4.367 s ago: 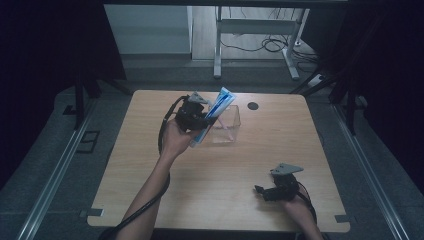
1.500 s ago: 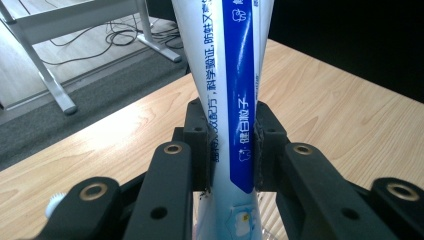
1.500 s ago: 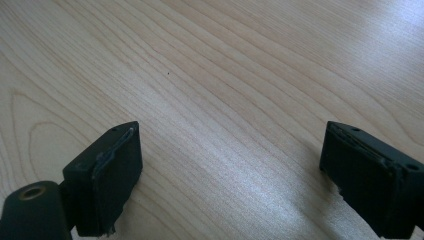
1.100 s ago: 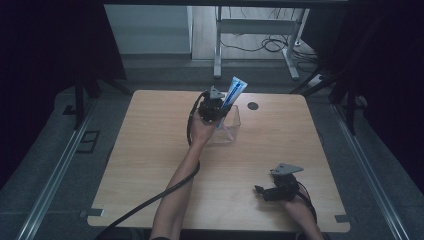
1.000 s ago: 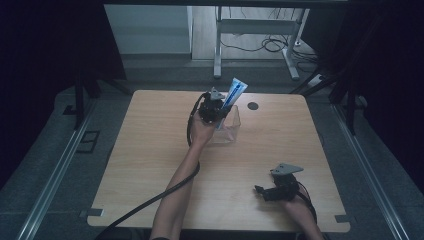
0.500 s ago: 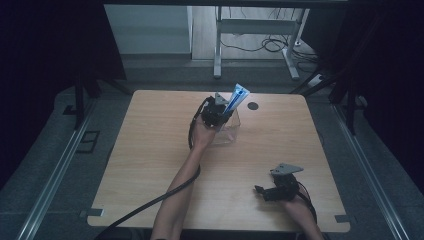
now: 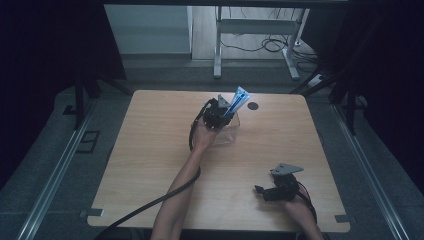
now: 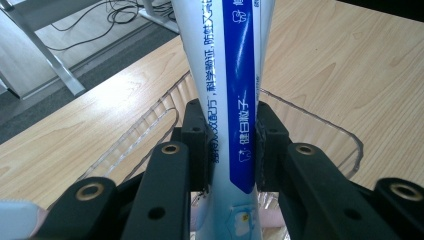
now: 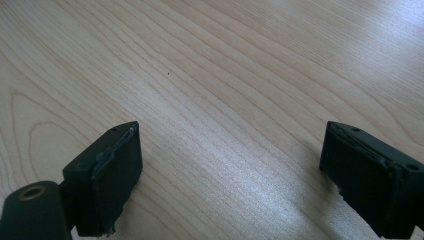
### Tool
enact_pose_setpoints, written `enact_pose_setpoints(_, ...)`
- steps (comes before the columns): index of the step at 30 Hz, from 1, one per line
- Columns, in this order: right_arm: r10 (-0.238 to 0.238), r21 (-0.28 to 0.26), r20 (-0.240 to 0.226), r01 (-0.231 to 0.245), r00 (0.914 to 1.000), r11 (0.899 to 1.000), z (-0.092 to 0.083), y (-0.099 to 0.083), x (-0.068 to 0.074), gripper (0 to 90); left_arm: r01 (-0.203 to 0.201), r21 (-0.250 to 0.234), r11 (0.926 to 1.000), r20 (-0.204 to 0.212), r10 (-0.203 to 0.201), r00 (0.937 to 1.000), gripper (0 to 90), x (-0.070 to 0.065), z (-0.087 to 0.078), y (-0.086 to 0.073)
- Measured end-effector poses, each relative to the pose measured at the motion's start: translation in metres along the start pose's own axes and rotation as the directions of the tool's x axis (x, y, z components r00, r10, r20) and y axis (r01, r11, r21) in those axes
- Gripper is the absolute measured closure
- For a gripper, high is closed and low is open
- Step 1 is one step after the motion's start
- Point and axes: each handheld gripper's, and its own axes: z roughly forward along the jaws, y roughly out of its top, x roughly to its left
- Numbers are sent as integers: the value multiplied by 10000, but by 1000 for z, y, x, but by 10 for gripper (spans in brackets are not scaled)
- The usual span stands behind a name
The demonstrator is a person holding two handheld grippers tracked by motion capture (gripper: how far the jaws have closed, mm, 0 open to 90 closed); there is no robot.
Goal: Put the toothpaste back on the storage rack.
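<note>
Left claw (image 8: 231,145) clamped on blue-and-white toothpaste tube (image 8: 235,85), pads pinching tube mid-body; seen from high view as left claw (image 7: 217,114) right over clear plastic box (image 7: 227,131), tube (image 7: 237,101) sticking up and tilted toward far-right of box. Tube's lower end hidden behind claw, so can't tell whether already inside box or just above rim (image 8: 310,112).

Step in hand, by judgement: setting tube into box. To do well: keep grip firm on soft tube w/o crushing, line lower end w/ box opening, lower straight, tip tube flatter so length fits, release only once resting on box floor. Risk: tube catching rim, or light box sliding on desk (image 7: 150,140) if nudged.

Right claw (image 7: 272,190) wide open, holding 0 things, resting on desk well to near-right of box; bare wood between pads (image 9: 117,170) in right gripper view. Small dark round spot (image 7: 253,105) on desk just far-right of box, not in path. Nothing else near box.
</note>
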Motion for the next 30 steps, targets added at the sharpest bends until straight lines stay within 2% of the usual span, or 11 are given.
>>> enact_pose_setpoints(7,-5,0,0,5,10000,10000,0,0,0,103,257,-40,9997,235,-256,9994,722,2,-1,-3)
enact_pose_setpoints(18,-5,0,1,5,10000,10000,0,0,0,104,105,-30,9999,269,-104,9996,693,1,-4,-6)
enact_pose_setpoints(21,-4,0,0,4,10000,10000,0,0,0,103,232,-53,9997,347,-230,9991,657,2,-7,-6)
enact_pose_setpoints(26,15,-7,5,-15,10000,10000,0,0,0,104,194,54,9998,400,-196,9990,665,4,-12,-6)
enact_pose_setpoints(30,16,-7,4,-16,10000,10000,0,0,0,103,337,121,9994,469,-342,9983,666,5,-14,-8)
